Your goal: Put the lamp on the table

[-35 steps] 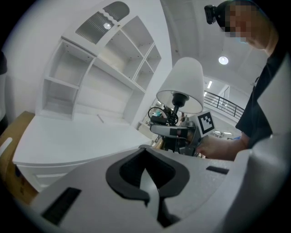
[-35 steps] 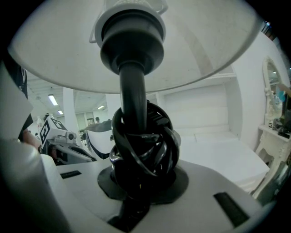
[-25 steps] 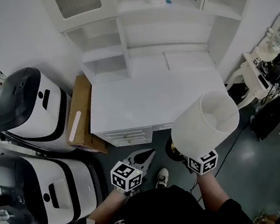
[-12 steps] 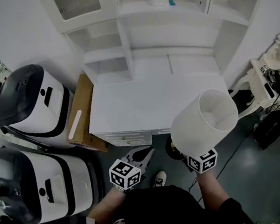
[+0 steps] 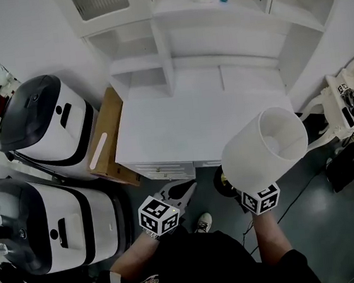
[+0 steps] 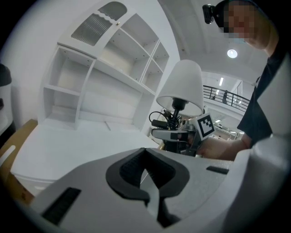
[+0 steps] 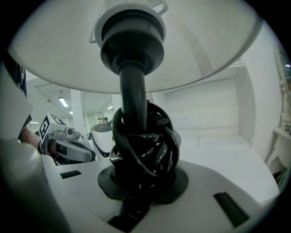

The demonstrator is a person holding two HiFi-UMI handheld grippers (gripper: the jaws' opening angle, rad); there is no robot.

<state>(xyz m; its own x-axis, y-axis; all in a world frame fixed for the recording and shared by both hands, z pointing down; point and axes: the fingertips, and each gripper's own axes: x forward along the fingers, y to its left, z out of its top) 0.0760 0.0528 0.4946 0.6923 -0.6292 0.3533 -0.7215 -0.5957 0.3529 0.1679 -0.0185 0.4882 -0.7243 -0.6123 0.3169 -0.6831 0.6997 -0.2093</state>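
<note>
Head view: my right gripper [image 5: 249, 193] is clamped on the lamp [image 5: 265, 148] low on its stem. The lamp's long axis is near upright, shade on top with its open end up, leaning a little toward the table [image 5: 175, 128]. It hangs over the floor just off the table's front right corner. My left gripper [image 5: 181, 191] is near it and empty. A cardboard box [image 5: 104, 146] and two white machines [image 5: 45, 124] are left of the table.

Left gripper view: jaws together, nothing in them, lamp ahead to the right.

Right gripper view: jaws closed on the stem, which is wrapped in black cord [image 7: 145, 145]. Shade overhead, table top beyond.
</note>
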